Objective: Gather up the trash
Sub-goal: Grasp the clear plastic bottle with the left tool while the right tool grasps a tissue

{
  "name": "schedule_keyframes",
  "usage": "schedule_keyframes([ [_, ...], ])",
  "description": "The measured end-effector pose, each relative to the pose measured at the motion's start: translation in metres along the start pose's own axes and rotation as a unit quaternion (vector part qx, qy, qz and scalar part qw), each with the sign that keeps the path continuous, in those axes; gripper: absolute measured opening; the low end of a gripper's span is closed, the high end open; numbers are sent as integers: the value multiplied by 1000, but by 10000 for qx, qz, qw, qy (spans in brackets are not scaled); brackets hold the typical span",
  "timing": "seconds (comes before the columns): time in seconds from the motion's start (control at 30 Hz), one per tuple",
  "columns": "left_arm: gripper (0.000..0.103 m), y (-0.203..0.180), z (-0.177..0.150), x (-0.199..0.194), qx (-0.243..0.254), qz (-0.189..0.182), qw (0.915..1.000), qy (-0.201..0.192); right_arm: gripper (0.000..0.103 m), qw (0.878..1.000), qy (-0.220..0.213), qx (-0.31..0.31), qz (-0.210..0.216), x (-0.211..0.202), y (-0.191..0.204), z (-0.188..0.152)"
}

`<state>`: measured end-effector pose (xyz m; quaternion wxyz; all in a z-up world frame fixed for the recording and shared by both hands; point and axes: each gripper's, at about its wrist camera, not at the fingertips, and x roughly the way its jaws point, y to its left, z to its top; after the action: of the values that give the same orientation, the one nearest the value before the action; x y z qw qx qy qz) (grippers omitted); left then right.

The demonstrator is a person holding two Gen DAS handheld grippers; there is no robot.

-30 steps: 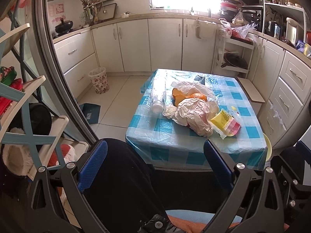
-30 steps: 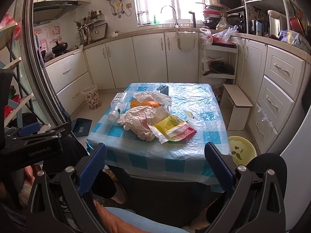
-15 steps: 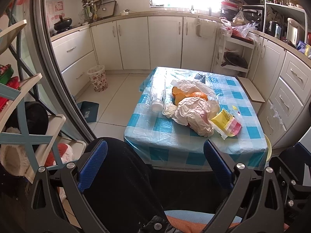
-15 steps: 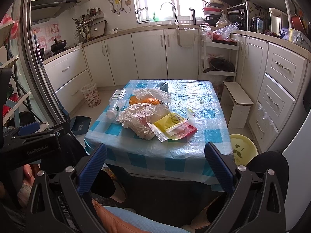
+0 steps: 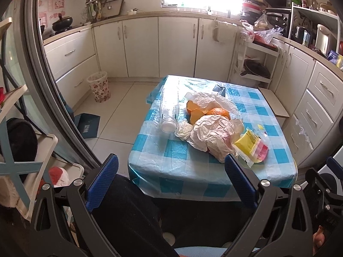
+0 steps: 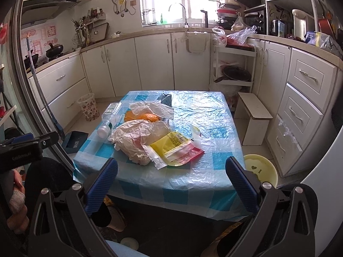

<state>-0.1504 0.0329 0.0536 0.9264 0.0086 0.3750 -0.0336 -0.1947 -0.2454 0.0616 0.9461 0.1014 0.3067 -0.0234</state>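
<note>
In the left wrist view, the left gripper [image 5: 170, 175] is held wide and empty, low before the table [image 5: 193, 171]; the trash pile [image 5: 214, 135] lies mid-table. In the right wrist view, the right gripper [image 6: 171, 176] is spread wide, empty, near the table's front edge, with bare cloth before it.

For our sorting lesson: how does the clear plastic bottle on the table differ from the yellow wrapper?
The clear plastic bottle is see-through and rounded; the yellow wrapper is opaque, flat and printed. The bottle lies by the table's left edge, the wrapper nearer the front. Both lie loose on the checked tablecloth, untouched by either gripper.
</note>
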Motion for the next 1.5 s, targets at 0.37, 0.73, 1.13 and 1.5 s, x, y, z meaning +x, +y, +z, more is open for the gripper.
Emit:
schedule_keyframes([
  [0.37,95,-1,41,107,-74,-22,9978,657,96,9983,571,90,-109,93,-61,15],
  [0.73,95,19,49,178,-113,243,9919,1242,93,9938,982,-240,453,168,-54,42],
  [1.13,95,-18,107,261,364,772,9880,1284,84,9866,1240,-139,1048,260,-38,95],
  [1.5,95,-15,125,303,226,1075,9836,1428,58,9700,1853,350,1532,320,-36,97],
])
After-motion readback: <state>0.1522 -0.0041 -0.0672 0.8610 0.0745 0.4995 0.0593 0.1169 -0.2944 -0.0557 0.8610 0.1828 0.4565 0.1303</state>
